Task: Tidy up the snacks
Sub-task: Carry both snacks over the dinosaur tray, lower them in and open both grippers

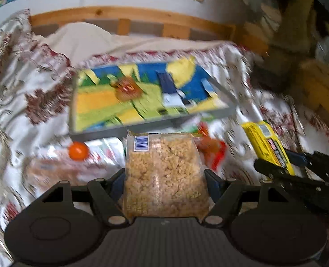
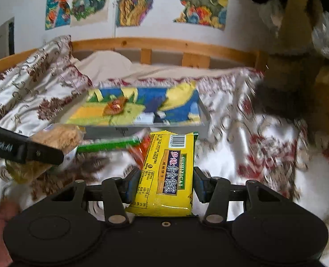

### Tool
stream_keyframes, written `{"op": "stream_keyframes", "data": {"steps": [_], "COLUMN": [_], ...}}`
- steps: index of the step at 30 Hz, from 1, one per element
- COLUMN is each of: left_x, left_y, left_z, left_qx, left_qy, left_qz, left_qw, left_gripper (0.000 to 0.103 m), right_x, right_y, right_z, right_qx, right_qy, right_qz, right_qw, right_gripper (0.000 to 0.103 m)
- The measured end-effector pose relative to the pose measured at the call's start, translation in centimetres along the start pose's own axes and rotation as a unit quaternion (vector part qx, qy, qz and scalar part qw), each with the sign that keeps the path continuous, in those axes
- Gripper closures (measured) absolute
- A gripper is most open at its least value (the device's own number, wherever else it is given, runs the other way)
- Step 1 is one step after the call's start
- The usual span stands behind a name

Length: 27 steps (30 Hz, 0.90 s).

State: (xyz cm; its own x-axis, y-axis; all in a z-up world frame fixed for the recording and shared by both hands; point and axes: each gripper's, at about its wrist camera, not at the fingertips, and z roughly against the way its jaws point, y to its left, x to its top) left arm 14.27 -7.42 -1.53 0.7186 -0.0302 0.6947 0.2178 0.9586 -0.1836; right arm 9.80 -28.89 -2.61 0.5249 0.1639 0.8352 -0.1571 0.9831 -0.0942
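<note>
While both grippers point down toward the bed, each one has a snack between its jaws. The left gripper (image 1: 164, 178) squeezes a clear bag of puffed grain bits (image 1: 164, 173), and its jaws stand wide because the bag is fat. The bag sticks straight out from the jaws, with its long side pointing away toward the tray. The right gripper (image 2: 164, 184) squeezes a yellow cracker pack (image 2: 167, 173), and the jaws press on the two long edges of the pack. That pack also points straight ahead, with its far end toward the tray. The tray (image 1: 229, 111) is a flat gray box with a bright picture inside, and it lies on the flowered bedspread (image 1: 19, 89) just past both snacks. A small wrapped treat (image 1: 127, 90) and a dark blue packet (image 1: 171, 89) lie in it. So the tray is in front of both grippers and a little lower, and I think the next move is to carry each snack forward and set it inside. From these pictures I cannot tell which hand is nearer to the tray. More snacks lie on the bedspread just in front of the tray, like a small orange ball (image 1: 78, 151) and a green stick pack (image 2: 108, 145). Those may need picking up after.
</note>
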Motion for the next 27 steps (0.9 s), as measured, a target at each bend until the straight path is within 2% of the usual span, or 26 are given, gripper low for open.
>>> {"op": "stream_keyframes", "data": {"steps": [6, 16, 27], "left_x": [4.0, 9.0, 11.5], "left_y": [3.5, 8.7, 10.8], "left_z": [-0.8, -5.5, -10.2], "left_qx": [0.034, 0.06, 0.067], "left_qy": [-0.034, -0.039, -0.029], "left_qz": [0.022, 0.051, 0.066], "left_qw": [0.9986, 0.9962, 0.9952], "left_gripper": [0.027, 0.027, 0.027], "right_x": [4.2, 10.6, 12.5], "right_y": [1.7, 5.5, 7.5], "right_z": [-3.0, -11.1, -17.6], "right_qx": [0.02, 0.041, 0.043], "right_qy": [-0.031, -0.037, -0.014], "right_qz": [0.002, 0.007, 0.012], "right_qw": [0.999, 0.998, 0.999], "right_gripper": [0.051, 0.051, 0.051]}}
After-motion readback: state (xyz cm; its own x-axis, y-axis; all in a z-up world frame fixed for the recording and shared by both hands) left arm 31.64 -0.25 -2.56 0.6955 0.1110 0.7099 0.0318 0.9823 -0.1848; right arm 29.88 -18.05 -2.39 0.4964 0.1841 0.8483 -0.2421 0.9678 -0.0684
